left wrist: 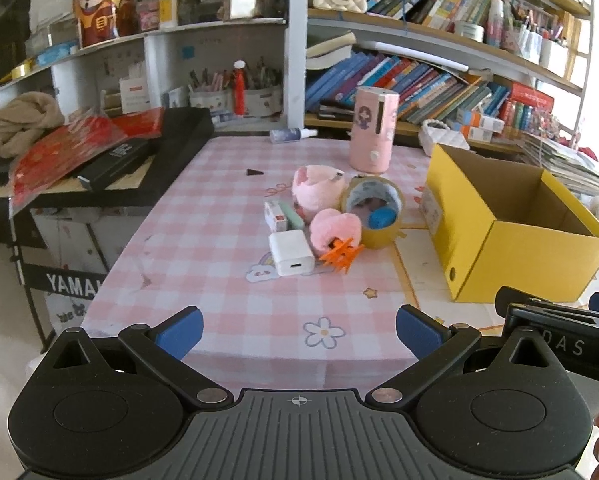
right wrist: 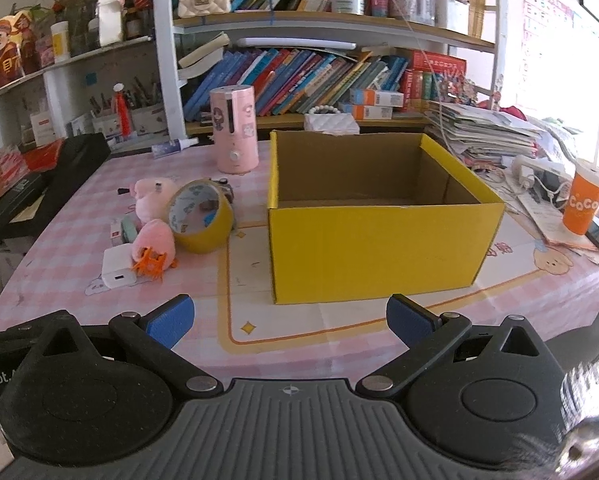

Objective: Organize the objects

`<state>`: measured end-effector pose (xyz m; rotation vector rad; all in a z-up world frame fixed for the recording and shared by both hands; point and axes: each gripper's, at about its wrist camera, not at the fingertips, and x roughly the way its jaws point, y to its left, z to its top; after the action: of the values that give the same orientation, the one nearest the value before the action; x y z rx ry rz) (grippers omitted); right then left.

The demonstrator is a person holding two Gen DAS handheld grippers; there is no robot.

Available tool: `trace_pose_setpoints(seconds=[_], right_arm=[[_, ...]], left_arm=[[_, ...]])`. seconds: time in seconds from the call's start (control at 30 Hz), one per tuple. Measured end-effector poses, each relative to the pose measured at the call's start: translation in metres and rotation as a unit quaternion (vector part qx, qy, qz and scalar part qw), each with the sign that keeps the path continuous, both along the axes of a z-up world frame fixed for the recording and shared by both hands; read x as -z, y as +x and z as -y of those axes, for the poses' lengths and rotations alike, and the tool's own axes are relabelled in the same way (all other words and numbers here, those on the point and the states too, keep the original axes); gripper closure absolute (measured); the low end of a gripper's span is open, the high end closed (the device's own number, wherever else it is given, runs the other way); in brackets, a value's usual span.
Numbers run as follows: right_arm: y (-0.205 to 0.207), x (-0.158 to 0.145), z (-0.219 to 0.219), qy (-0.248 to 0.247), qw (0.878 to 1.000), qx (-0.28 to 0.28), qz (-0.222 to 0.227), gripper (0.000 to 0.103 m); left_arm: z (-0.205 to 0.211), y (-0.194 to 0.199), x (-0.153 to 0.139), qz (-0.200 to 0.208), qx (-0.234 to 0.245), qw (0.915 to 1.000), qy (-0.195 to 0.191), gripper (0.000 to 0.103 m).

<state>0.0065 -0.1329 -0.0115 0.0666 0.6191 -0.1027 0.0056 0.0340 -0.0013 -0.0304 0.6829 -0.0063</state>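
1. Your clutter sits mid-surface, left of the yellow box [right wrist: 379, 248] — white charger [left wrist: 291, 253], orange clip [left wrist: 341, 254], tape roll [left wrist: 375, 212], pink plush [left wrist: 317, 190], bunched and touching.
2. The box stands open.
3. Your left tool [left wrist: 299, 330] and right tool [right wrist: 289, 318] are both spread, holding nothing — poised over the surface's [left wrist: 219, 280] near edge.

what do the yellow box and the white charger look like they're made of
Yellow box: seemingly cardboard, matte yellow outside, with a plain brown inside and folded flap edges.
White charger: probably hard plastic, smooth and slightly glossy, with rounded corners and a moulded port.
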Motion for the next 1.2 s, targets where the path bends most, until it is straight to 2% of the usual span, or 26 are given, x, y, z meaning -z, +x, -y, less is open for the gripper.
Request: trace_pose_setpoints(seconds=[0.23, 0.37, 0.47, 0.6, 0.87, 1.1, 1.2], right_arm=[[0.012, 0.005, -0.016, 0.004, 0.999, -0.035, -0.008, 0.0], [0.021, 0.005, -0.026, 0.019, 0.998, -0.066, -0.003, 0.006], [0.032, 0.003, -0.038, 0.033, 0.994, -0.102, 0.008, 0.023], [0.052, 0.001, -0.05, 0.035, 0.99, -0.138, 0.005, 0.035], [0.098, 0.009, -0.058, 0.051, 0.984, -0.169, -0.018, 0.035], [0.141, 0.018, -0.064, 0.069, 0.979, -0.187, -0.04, 0.035], [0.16, 0.024, -0.069, 0.075, 0.976, -0.196, -0.057, 0.035]], left_arm=[[-0.02, -0.001, 0.006, -0.006, -0.038, 0.9992, -0.01, 0.0], [-0.032, 0.003, 0.008, -0.005, -0.054, 0.9985, -0.008, 0.0], [-0.036, 0.011, 0.011, -0.014, -0.064, 0.9978, 0.015, 0.0], [-0.044, 0.022, 0.012, -0.009, -0.073, 0.9971, 0.018, 0.0], [-0.048, 0.051, 0.021, -0.016, -0.08, 0.9965, 0.019, 0.0], [-0.05, 0.072, 0.028, 0.003, -0.077, 0.9969, 0.016, 0.0], [-0.052, 0.084, 0.031, -0.01, -0.077, 0.9969, 0.015, 0.0]])
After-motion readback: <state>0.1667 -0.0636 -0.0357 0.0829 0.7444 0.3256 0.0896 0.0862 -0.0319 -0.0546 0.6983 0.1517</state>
